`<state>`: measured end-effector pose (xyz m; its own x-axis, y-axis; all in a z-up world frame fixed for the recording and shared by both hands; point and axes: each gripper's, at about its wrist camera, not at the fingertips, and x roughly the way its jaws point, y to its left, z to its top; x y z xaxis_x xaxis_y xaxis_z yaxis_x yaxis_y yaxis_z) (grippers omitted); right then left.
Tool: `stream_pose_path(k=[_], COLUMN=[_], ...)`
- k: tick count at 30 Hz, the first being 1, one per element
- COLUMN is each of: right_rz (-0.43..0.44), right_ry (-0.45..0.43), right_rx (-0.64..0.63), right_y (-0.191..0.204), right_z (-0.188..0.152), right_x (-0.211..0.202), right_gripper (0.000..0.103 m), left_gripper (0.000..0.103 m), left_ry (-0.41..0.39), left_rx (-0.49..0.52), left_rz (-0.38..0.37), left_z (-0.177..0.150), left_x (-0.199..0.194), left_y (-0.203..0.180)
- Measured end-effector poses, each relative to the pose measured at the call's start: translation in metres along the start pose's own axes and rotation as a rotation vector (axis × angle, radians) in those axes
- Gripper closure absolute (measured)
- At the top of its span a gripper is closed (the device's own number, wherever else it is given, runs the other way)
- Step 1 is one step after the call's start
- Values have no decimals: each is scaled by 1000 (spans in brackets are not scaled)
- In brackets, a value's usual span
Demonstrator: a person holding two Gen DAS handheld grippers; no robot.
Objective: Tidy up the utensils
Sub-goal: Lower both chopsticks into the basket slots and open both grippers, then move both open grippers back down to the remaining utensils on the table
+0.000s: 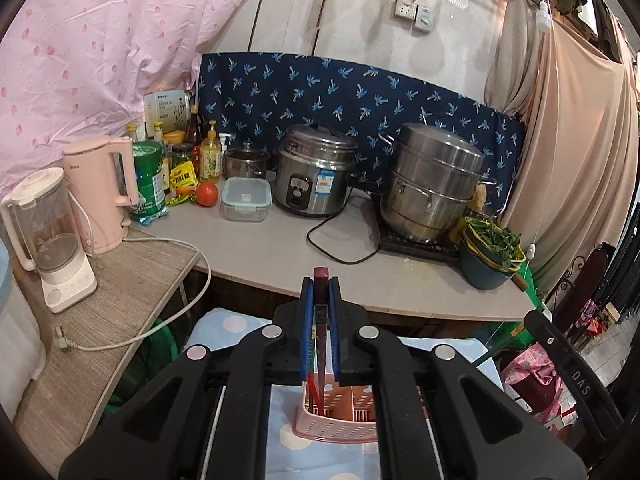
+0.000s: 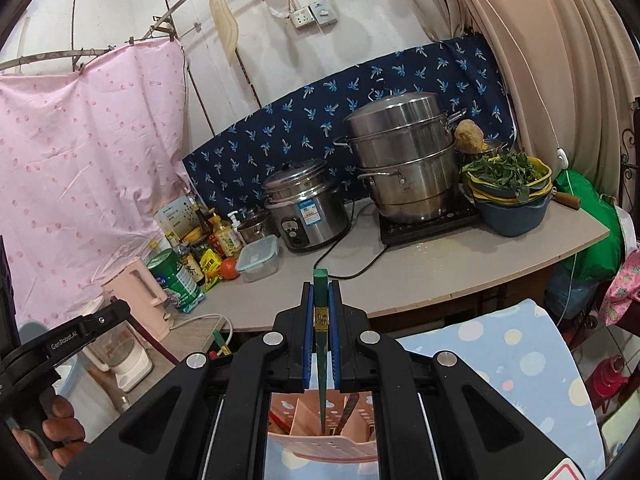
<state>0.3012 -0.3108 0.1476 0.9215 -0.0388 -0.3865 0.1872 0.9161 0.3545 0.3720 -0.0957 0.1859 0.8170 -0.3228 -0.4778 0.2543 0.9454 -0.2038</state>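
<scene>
My left gripper (image 1: 320, 292) is shut on a dark maroon chopstick (image 1: 321, 320) that points down into a pink perforated utensil basket (image 1: 340, 426). A red chopstick (image 1: 314, 390) stands in the basket's left compartment. My right gripper (image 2: 321, 294) is shut on a green chopstick (image 2: 321, 320) whose tip reaches down into the same pink basket (image 2: 324, 446). A dark utensil (image 2: 347, 410) leans in the compartment to its right. The basket stands on a light blue dotted cloth (image 2: 520, 360).
Behind is a grey counter (image 1: 248, 248) with a rice cooker (image 1: 314, 178), a steel steamer pot (image 1: 434, 184), a bowl of greens (image 1: 490, 252), a glass container (image 1: 245, 200), a tomato (image 1: 207, 194) and bottles. A pink kettle (image 1: 102, 192) and blender (image 1: 52, 236) stand left.
</scene>
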Motion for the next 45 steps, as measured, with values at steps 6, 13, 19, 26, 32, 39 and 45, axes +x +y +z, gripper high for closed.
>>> stream_pose_path(k=[6, 13, 19, 26, 32, 39, 45], right_rz=[-14, -30, -24, -23, -14, -5, -10], right_ry=[43, 25, 12, 10, 43, 107, 153], right_rx=[0, -7, -21, -37, -41, -59, -108], right_y=[-6, -9, -8, -6, -5, -4, -1], right_z=[-14, -17, -19, -26, -46, -83, -110], right_x=[12, 3, -16, -44, -67, -92, -111], right_gripper=[96, 89, 86, 85, 85, 85, 81], left_gripper=[96, 92, 73, 68, 63, 63, 63], left_ry=[28, 33, 29, 21, 25, 53, 99], left_rx=[5, 24, 22, 36, 54, 77, 91], left_rz=[-3, 2, 16, 21, 30, 49, 60], left_z=[-10, -19, -23, -30, -47, -79, -111], left_x=[12, 12, 3, -19, -41, -64, -74], left_y=[0, -3, -4, -6, -6, -3, -1])
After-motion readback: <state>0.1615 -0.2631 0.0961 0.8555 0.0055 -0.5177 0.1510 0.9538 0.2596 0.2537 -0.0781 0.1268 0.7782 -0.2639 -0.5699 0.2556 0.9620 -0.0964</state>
